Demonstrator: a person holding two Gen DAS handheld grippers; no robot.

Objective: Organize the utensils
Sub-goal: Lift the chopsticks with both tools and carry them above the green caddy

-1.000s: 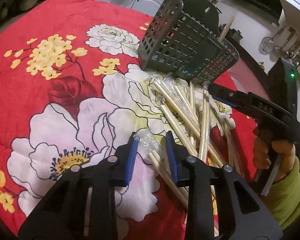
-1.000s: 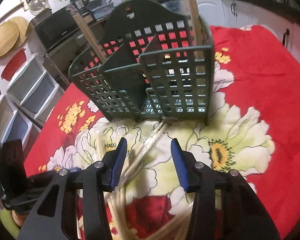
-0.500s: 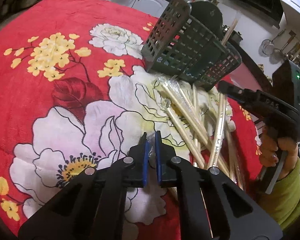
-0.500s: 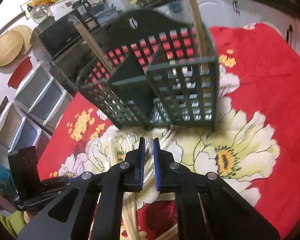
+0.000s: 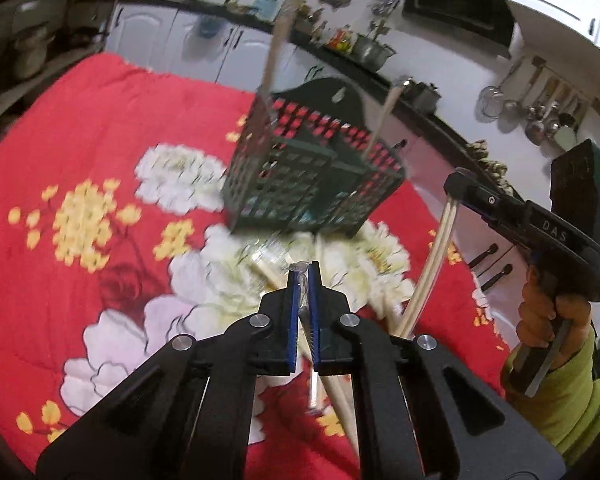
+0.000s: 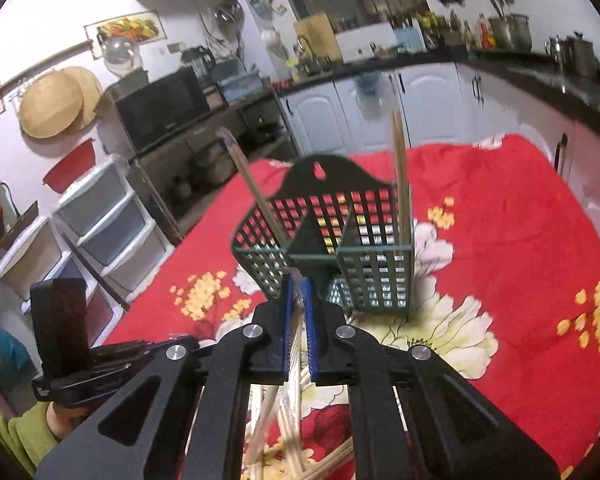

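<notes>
The left gripper point(image 5: 305, 276) pinches a wrapped chopstick pair point(image 5: 342, 396) by its clear plastic end; the pale sticks hang down under the fingers. The right gripper point(image 6: 297, 286) is pinched on another pair point(image 5: 432, 264), pale wood in clear film, slanting down below it. Ahead of both stands the dark green lattice holder point(image 6: 340, 248) with two sticks upright inside. More wrapped pairs point(image 5: 276, 264) lie on the red flowered cloth point(image 5: 80, 140) below the fingers.

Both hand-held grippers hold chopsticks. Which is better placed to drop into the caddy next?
Right, probably. The right hand-held gripper sits just before the green caddy; the left hand-held gripper is farther back.
</notes>
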